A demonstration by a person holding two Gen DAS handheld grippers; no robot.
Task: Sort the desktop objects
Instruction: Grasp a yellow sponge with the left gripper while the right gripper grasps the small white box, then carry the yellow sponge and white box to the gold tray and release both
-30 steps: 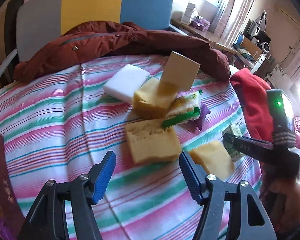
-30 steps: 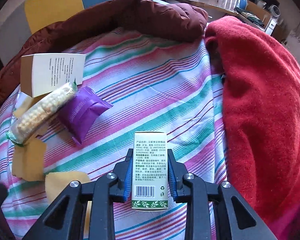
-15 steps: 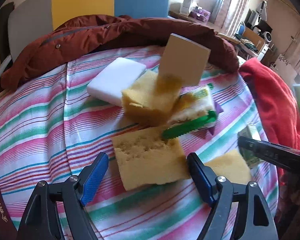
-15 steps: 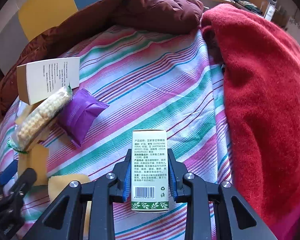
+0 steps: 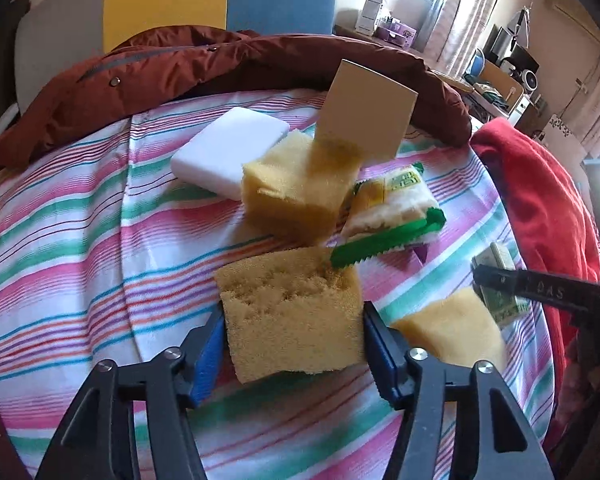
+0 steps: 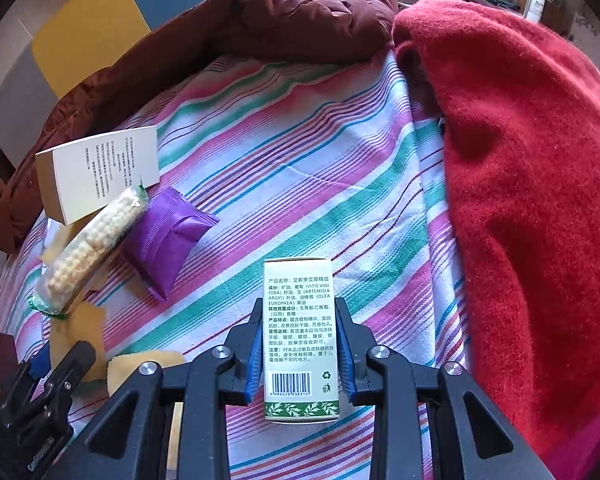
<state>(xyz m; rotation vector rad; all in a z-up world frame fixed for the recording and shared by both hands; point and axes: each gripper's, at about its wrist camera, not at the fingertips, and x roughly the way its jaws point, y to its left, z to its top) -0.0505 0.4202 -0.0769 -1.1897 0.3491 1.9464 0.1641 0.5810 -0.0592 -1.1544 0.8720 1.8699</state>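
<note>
Tilting steeply down: left tool (image 5: 294, 354) closing around sponge (image 5: 292, 316); right tool (image 6: 298, 354) clamped on box (image 6: 298, 332).

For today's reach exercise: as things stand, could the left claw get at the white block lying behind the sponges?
Probably not directly. The left claw is closing around a yellow sponge, and a second sponge sits before the white block.

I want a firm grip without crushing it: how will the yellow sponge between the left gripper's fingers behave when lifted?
The sponge looks porous, so probably light and squashy under the closing left gripper. Its rough surface should resist slipping. Being a flat block, it is unlikely to roll.
</note>
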